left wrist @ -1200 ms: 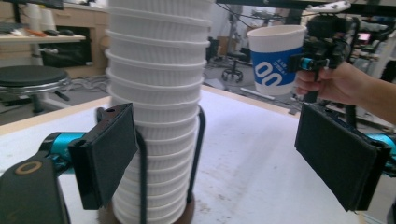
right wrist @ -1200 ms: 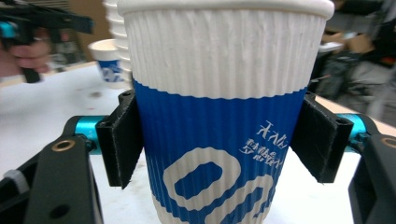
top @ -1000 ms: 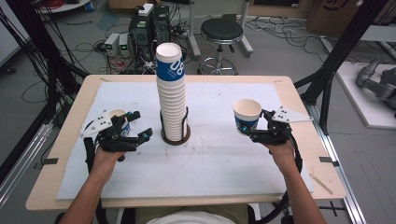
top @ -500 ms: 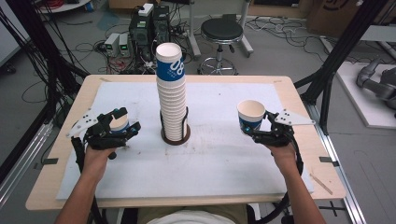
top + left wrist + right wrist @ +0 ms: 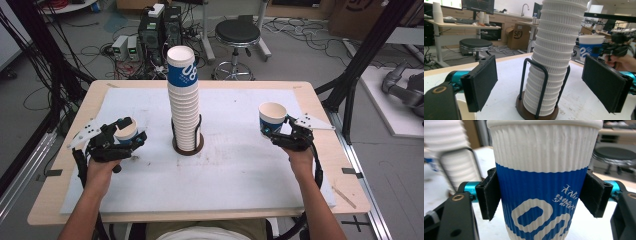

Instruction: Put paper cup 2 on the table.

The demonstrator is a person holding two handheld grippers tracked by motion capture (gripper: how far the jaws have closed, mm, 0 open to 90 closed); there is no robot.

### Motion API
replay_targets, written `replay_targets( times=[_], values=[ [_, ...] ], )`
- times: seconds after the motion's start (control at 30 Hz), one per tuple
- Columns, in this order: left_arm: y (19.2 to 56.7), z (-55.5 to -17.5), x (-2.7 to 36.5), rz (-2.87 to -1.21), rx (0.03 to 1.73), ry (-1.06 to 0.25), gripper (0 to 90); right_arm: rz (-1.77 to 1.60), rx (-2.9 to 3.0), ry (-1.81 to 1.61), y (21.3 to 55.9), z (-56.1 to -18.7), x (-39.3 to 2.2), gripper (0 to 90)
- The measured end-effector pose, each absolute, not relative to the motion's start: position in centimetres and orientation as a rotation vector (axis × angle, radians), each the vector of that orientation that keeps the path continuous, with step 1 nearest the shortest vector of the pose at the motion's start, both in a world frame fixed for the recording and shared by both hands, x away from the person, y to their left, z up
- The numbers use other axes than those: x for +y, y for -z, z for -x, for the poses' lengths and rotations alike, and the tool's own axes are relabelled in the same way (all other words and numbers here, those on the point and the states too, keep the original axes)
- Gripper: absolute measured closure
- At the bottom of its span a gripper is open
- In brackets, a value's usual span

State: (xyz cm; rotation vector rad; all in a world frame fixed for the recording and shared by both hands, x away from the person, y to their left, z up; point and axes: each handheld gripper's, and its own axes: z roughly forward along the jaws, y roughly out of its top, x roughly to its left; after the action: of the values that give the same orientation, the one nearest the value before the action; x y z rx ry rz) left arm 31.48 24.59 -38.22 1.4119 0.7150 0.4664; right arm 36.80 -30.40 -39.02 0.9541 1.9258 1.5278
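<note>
A tall stack of white ribbed paper cups [image 5: 184, 100], the top one blue-banded, stands in a black wire holder [image 5: 188, 147] at the middle of the table. My left gripper [image 5: 127, 137] is open at the left; its jaws point at the stack [image 5: 554, 50] without touching it. A single cup [image 5: 127, 130] stands low by its left jaw, rim [image 5: 466, 111] just in sight. My right gripper [image 5: 280, 134] is shut on a blue-and-white cup [image 5: 272, 120], held upright. Its jaws have just been closing slightly, pads [image 5: 490, 195] pressed on the cup's [image 5: 541, 157] sides.
A white mat [image 5: 240, 170] covers the wooden table [image 5: 345, 195]. Beyond the far edge stand a black stool [image 5: 237, 35] and computer boxes [image 5: 160, 25] amid floor cables. Black frame posts [image 5: 360, 65] rise at both sides.
The right gripper has drifted a little to the right with its cup. The left gripper has swung round, so the single cup now lies against it.
</note>
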Motion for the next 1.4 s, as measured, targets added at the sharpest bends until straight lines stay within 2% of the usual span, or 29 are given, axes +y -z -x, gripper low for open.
replay_targets(
  times=[0.3,0.73,1.4],
  values=[
    [38.6,-31.7,24.0,-1.44,0.721,-0.451,13.1,-1.077,1.895,-1.5,41.3,-38.6,-31.8,25.8],
    [38.9,-31.9,23.8,-1.458,0.725,-0.438,13.2,-1.122,2.102,-1.321,44.3,-40.2,-30.0,24.5],
    [39.2,-32.2,23.6,-1.468,0.732,-0.426,13.6,-1.107,2.191,-1.278,44.4,-38.5,-31.5,20.4]
  ],
)
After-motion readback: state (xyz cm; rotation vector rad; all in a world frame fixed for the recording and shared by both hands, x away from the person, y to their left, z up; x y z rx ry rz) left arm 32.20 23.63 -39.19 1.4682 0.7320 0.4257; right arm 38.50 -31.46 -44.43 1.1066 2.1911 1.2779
